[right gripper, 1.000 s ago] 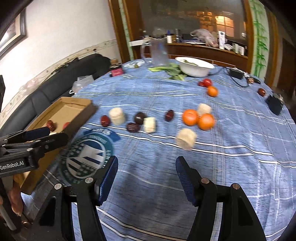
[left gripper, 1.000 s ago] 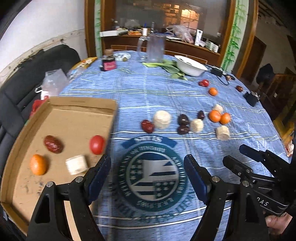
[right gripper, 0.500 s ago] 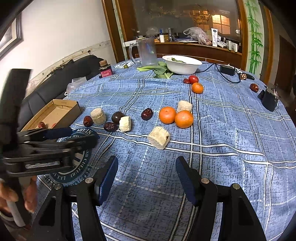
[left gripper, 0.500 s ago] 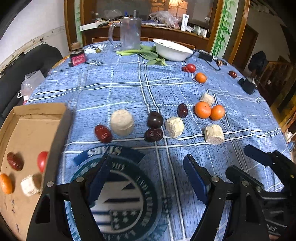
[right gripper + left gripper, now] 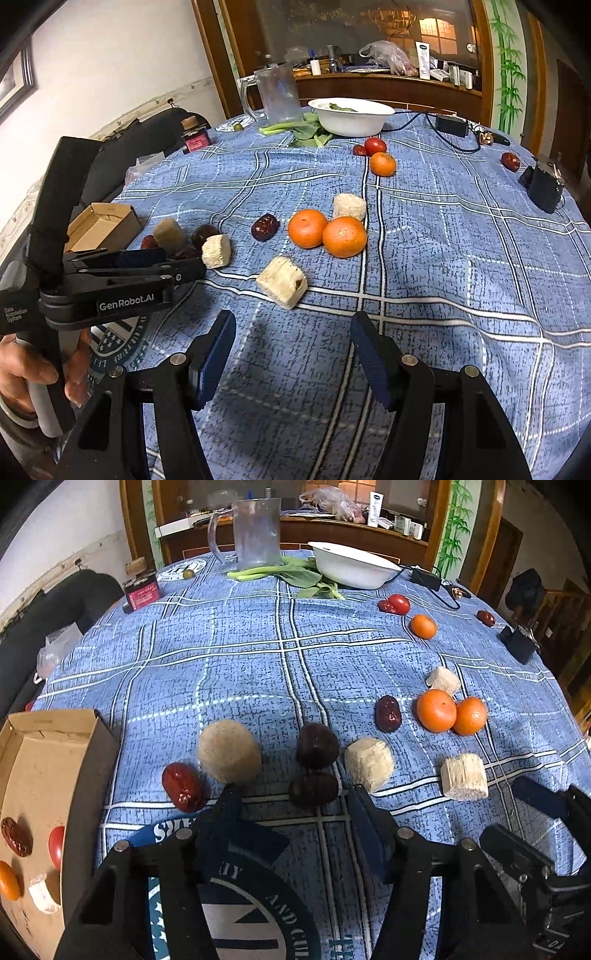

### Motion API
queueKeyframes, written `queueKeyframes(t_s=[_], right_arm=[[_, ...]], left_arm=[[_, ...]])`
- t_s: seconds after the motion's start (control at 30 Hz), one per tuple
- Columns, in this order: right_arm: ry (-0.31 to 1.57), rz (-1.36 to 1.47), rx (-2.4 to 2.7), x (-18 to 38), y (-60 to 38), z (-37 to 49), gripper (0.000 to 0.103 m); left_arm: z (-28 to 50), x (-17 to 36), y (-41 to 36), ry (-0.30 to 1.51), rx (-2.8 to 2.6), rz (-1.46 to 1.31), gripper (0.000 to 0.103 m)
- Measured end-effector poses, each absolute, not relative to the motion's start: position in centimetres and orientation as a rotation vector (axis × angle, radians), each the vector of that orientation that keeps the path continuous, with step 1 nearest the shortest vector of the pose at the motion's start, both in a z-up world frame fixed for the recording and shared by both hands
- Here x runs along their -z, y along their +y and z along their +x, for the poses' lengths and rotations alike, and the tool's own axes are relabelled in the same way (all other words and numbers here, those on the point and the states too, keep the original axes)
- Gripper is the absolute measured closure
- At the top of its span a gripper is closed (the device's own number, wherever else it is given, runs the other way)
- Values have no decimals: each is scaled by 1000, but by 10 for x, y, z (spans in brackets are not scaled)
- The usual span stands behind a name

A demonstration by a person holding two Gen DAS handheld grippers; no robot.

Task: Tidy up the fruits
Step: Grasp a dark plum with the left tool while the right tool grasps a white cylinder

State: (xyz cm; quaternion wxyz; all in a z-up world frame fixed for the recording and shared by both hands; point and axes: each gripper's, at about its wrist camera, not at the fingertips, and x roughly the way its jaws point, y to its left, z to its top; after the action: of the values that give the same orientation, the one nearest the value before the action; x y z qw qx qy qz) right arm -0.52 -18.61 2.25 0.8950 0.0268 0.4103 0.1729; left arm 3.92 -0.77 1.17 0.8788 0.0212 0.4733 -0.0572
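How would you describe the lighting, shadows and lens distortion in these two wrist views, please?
Left wrist view: strong fisheye bend, the table edge curving and the corners black; the left gripper throws a dark shadow over the two dark fruits. Right wrist view: same bend, dim indoor light with bright warm windows behind; the right gripper shades the cloth before it.

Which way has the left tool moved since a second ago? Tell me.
Yes. The left tool has moved right, away from the cardboard box, toward the dark fruit; its jaws have just been closing, nothing between them.
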Motion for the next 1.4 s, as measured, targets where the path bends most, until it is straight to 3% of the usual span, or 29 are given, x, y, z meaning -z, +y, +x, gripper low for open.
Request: queueKeyframes(t_s=[0.03, 0.13, 0.17, 0.43, 0.57, 0.63, 1.4], right_arm=[[854, 47, -359, -22, -184, -2, 34], [858, 22, -356, -21, -179, 4, 34], [859, 12, -353, -21, -177, 6, 34], [883, -25, -342, -17, -169, 25, 34], [901, -30, -361, -11, -164, 32, 52], [900, -36, -382, -12, -160, 31, 66], [816, 18, -413, -48, -134, -26, 66]], left_arm=[[39, -11, -8, 983, 119, 51, 45], [38, -13, -7, 970, 124, 65, 77], [39, -14, -6, 973, 130, 59, 78], [32, -19, -3, 964, 157, 37, 78], [24, -28, -2, 948, 169, 30, 78], [20, -31, -2, 937, 160, 37, 78], [-32, -56, 41, 877, 24, 52, 78]])
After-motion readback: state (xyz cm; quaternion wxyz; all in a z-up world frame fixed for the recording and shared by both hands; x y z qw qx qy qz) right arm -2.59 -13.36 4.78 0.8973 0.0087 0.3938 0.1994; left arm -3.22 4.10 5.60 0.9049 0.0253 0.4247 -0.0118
